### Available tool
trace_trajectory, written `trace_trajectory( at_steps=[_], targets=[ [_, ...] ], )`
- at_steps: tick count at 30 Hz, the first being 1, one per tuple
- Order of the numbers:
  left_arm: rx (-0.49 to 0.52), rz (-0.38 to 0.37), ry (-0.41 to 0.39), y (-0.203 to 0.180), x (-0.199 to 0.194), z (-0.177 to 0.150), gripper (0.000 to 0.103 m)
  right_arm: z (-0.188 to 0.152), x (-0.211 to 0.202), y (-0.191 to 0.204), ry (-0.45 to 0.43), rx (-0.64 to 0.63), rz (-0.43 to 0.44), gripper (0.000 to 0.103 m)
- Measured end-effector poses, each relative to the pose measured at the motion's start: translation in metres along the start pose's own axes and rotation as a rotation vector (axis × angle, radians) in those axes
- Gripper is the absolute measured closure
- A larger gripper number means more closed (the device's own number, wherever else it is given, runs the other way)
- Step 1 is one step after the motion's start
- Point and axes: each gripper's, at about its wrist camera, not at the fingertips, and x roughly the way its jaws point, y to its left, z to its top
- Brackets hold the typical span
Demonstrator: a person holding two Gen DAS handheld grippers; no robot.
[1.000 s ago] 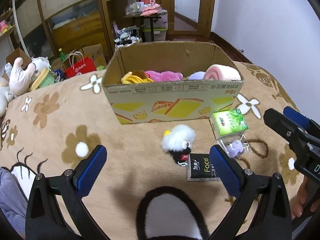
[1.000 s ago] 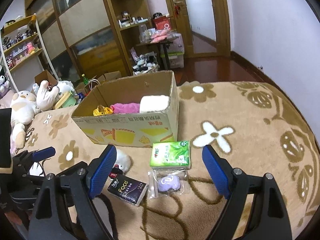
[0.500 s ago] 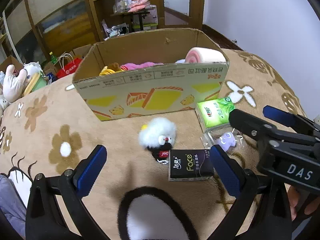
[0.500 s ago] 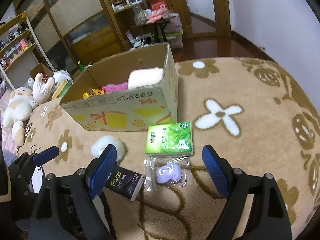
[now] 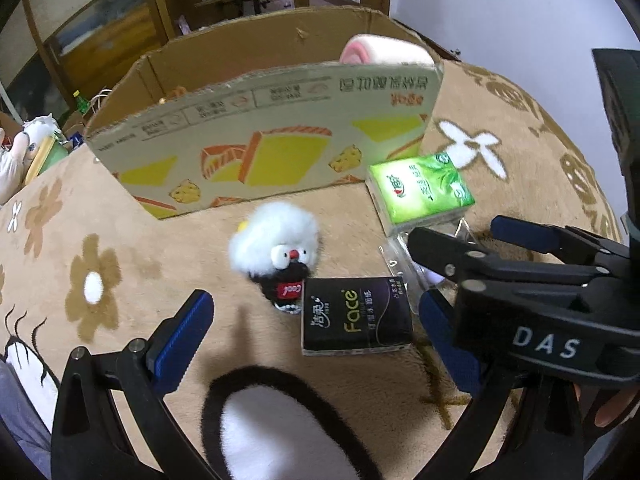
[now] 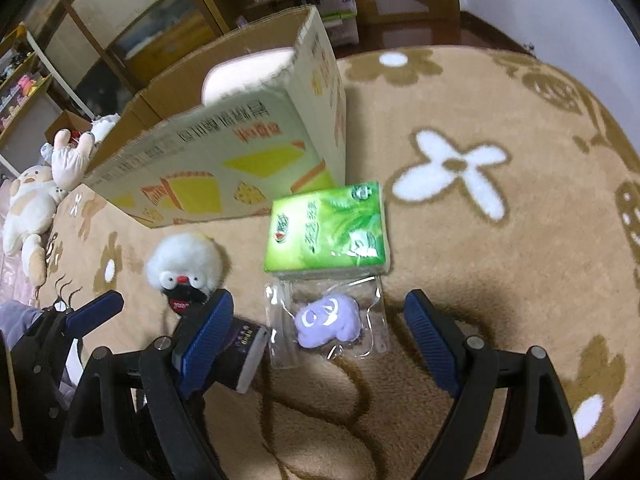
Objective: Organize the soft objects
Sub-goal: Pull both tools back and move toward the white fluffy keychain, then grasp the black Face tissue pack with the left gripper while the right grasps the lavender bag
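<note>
A cardboard box stands on the brown flowered blanket, with a pink-white roll inside. In front lie a white fluffy toy, a black tissue pack, a green tissue pack and a purple plush in a clear bag. My left gripper is open, low over the black pack and the toy. My right gripper is open, its fingers either side of the bagged plush; it also shows in the left wrist view. The box, green pack and toy show in the right wrist view.
Plush animals lie at the blanket's left edge. Shelves and a cabinet stand behind the box. A white wall is at the right. A black-rimmed white patch of the blanket lies near me.
Both grippers have moved forward and down toward the items in front of the box. The right gripper now straddles the bagged purple plush. Both stay open.
</note>
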Motion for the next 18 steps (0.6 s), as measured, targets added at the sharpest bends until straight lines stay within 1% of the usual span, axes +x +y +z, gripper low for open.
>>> trace_trajectory(
  at_steps=[4, 8, 13, 15, 16, 17, 18],
  targets=[
    [0.009, -0.019, 0.041, -0.004, 0.01, -0.002, 0.002, -0.002, 0.011, -0.004, 0.034, 0.015, 0.001, 0.011],
    [0.015, -0.054, 0.068, -0.008, 0.017, -0.005, 0.002, -0.002, 0.014, -0.005, 0.044, 0.013, -0.002, 0.011],
    [0.025, -0.067, 0.092, -0.013, 0.024, -0.007, 0.003, -0.003, 0.019, -0.004, 0.05, 0.008, -0.008, 0.012],
    [0.018, -0.07, 0.1, -0.013, 0.027, -0.009, 0.006, -0.003, 0.022, -0.003, 0.055, 0.004, -0.013, 0.013],
    [0.019, -0.066, 0.101, -0.012, 0.029, -0.009, 0.011, -0.003, 0.023, -0.003, 0.059, 0.002, -0.016, 0.014],
    [0.011, -0.078, 0.113, -0.011, 0.031, -0.008, 0.017, -0.003, 0.025, -0.002, 0.064, -0.002, -0.021, 0.015],
    [0.001, -0.084, 0.122, -0.01, 0.032, -0.009, 0.018, -0.004, 0.026, -0.002, 0.064, -0.005, -0.027, 0.016]
  ],
)
